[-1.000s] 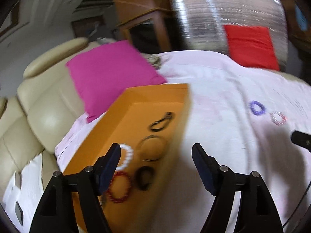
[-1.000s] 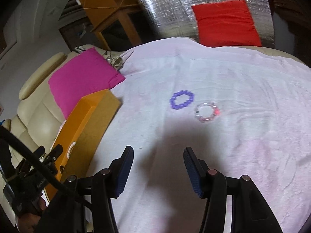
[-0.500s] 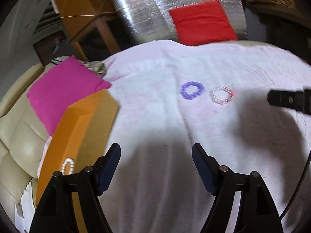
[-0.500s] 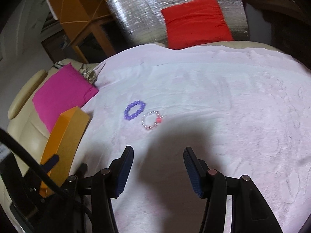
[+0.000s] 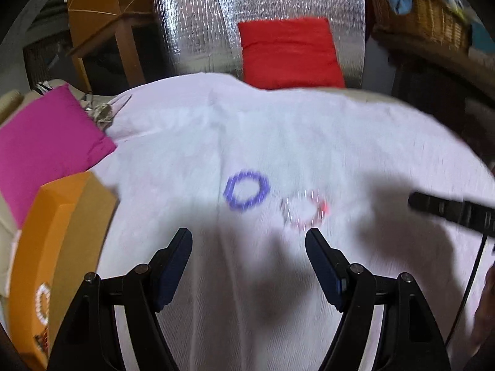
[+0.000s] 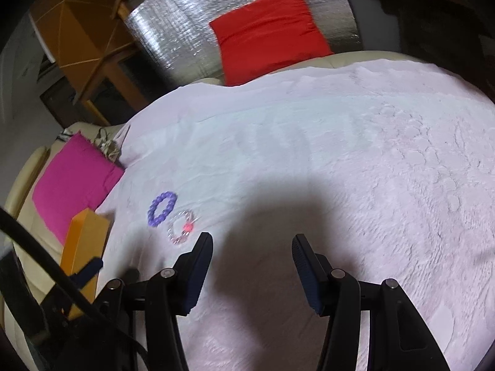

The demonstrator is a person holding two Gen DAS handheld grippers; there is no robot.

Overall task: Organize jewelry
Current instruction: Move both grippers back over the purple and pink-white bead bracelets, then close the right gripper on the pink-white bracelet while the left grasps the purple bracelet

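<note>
1. Bracelets first: a purple bead bracelet [image 5: 246, 194] and a clear bead bracelet [image 5: 304, 213] with one red bead lie side by side, nearly touching, on the pale pink blanket [image 6: 340, 160].
2. Left gripper [image 5: 249, 256] hangs over the blanket just short of the purple bracelet, jaws apart, nothing between them.
3. Right gripper [image 6: 252, 262] is also spread wide and empty; the clear bracelet sits just off its left fingertip.
4. Orange box [image 5: 58, 232] is left of the purple bracelet, at the blanket's edge, with a white bead bracelet [image 5: 41, 306] inside.
5. Magenta cushion [image 5: 43, 145] sits behind the box, red cushion [image 6: 266, 31] far beyond the bracelets.
6. No readable writing or labels anywhere.
</note>
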